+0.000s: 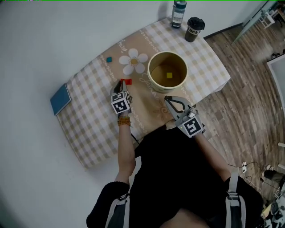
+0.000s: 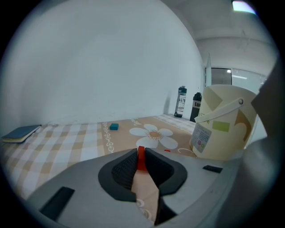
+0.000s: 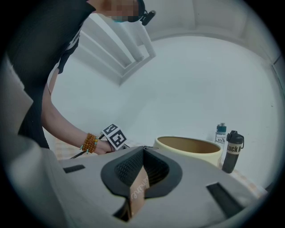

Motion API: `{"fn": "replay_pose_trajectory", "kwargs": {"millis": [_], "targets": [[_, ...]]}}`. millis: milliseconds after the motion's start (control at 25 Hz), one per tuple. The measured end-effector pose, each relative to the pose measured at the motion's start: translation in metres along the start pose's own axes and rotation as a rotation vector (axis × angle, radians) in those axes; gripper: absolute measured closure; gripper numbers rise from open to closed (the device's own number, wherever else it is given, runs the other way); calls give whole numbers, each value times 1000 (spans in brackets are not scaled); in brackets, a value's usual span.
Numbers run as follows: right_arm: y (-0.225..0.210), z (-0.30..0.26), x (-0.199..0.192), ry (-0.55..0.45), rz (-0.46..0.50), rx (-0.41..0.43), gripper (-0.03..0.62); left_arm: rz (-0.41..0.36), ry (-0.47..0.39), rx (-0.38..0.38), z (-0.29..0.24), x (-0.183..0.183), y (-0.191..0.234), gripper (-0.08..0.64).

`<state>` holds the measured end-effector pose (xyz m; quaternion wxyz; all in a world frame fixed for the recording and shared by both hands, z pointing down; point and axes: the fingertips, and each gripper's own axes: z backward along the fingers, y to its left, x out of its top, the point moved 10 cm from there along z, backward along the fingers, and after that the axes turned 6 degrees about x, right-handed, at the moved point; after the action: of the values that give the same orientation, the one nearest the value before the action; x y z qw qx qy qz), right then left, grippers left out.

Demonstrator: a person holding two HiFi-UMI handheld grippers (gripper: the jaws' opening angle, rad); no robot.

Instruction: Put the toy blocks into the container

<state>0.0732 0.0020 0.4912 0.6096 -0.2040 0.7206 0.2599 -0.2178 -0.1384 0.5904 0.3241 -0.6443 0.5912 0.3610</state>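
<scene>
While a red block [image 1: 127, 81] is pinched at the tips of the left gripper [image 1: 120, 84], low over the checked cloth [image 1: 89, 133] of the bench, the task is judged to be partly done. One yellow block [image 1: 169, 75] can already be seen at the bottom of the cream container [image 1: 150, 67]. A small teal block [image 1: 109, 59] is left lying on the cloth near the wall, well apart from the container. Two blocks are therefore reckoned still to be put in: the red one now gripped and the teal one not yet touched.

The red block is shown as a small, plain, flat-sided piece, held upright between the dark ribbed pads, with the jaws closed narrowly on it. It is placed just beside the printed daisy, near the container's left side.

The right gripper [image 1: 168, 99] is held level near the bench's front edge, its jaws brought together on nothing. A blue book [image 1: 60, 99] is seen at the bench's left edge, and a bottle [image 1: 179, 13] and a dark cup [image 1: 193, 29] at its far end.
</scene>
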Motion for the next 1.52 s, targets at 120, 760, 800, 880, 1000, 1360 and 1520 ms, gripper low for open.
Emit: {"fn": "replay_pose_trajectory", "kwargs": {"millis": [120, 760, 800, 880, 1000, 1360, 1520], "targets": [[2, -5, 1, -6, 8, 17, 594, 18, -28, -15, 20, -2, 2, 505], [14, -22, -9, 5, -15, 75, 594, -92, -335, -152, 131, 3, -56, 505], [14, -21, -9, 9, -16, 74, 594, -93, -344, -154, 133, 5, -57, 505], [13, -19, -9, 14, -16, 69, 594, -94, -363, -158, 138, 11, -59, 505], [13, -15, -9, 5, -15, 57, 594, -95, -408, -175, 147, 28, -63, 506], [4, -6, -7, -10, -28, 14, 594, -110, -583, -280, 159, 117, -99, 508], [-7, 5, -2, -34, -24, -40, 594, -124, -603, -340, 146, 139, -122, 508]]}}
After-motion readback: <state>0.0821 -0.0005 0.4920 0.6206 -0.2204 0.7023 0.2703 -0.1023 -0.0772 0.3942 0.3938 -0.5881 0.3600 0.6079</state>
